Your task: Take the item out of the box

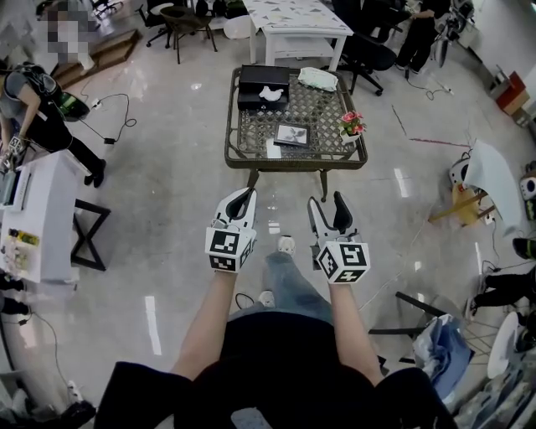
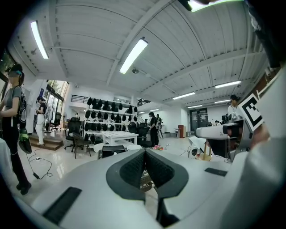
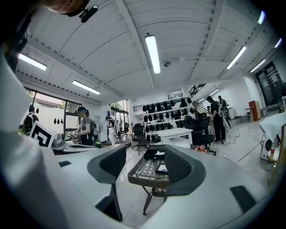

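Observation:
A black open box (image 1: 264,86) stands at the far end of the wicker-topped table (image 1: 243,142), with a white item (image 1: 270,93) lying inside it. Both grippers hang in the air well short of the table, above the floor. My left gripper (image 1: 242,199) is shut, its dark pads pressed together with nothing between them (image 2: 145,157). My right gripper (image 1: 327,206) stands open and empty. In the right gripper view the table (image 3: 149,172) and the box (image 3: 155,155) show far off between its wide-set jaws (image 3: 145,163).
On the table also lie a framed picture (image 1: 291,134), a white card (image 1: 274,149), a small pot of pink flowers (image 1: 351,126) and a pale cloth (image 1: 318,78). A white desk (image 1: 297,25) and office chairs stand behind. A white cabinet (image 1: 38,218) is at left; people stand around.

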Available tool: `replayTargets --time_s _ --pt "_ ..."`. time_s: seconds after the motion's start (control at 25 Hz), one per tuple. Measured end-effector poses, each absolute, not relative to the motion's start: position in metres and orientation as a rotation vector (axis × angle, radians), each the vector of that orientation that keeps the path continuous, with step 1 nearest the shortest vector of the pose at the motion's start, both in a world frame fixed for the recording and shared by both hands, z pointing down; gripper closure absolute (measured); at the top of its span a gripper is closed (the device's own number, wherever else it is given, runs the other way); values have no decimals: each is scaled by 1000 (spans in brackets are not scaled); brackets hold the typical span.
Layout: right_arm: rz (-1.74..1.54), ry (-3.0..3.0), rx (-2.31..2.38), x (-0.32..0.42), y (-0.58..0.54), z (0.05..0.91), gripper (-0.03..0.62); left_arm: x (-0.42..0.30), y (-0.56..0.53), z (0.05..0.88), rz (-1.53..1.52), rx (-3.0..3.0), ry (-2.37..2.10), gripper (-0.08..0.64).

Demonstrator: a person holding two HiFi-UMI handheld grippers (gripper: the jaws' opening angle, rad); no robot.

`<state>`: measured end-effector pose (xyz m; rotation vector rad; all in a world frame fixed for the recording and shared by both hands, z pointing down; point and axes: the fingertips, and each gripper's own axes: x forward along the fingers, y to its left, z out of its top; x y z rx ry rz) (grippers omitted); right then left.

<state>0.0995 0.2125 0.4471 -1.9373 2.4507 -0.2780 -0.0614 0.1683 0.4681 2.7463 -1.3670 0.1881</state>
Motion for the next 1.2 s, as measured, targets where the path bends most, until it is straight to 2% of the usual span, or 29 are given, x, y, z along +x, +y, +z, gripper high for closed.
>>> replayTargets --time_s 0.56,1.2 --pt "-302 2472 -1892 114 82 459 341 -68 48 484 216 2679 -1465 540" --pt "-400 2606 -1769 134 -179 478 341 -48 -186 503 254 2526 -1585 540"
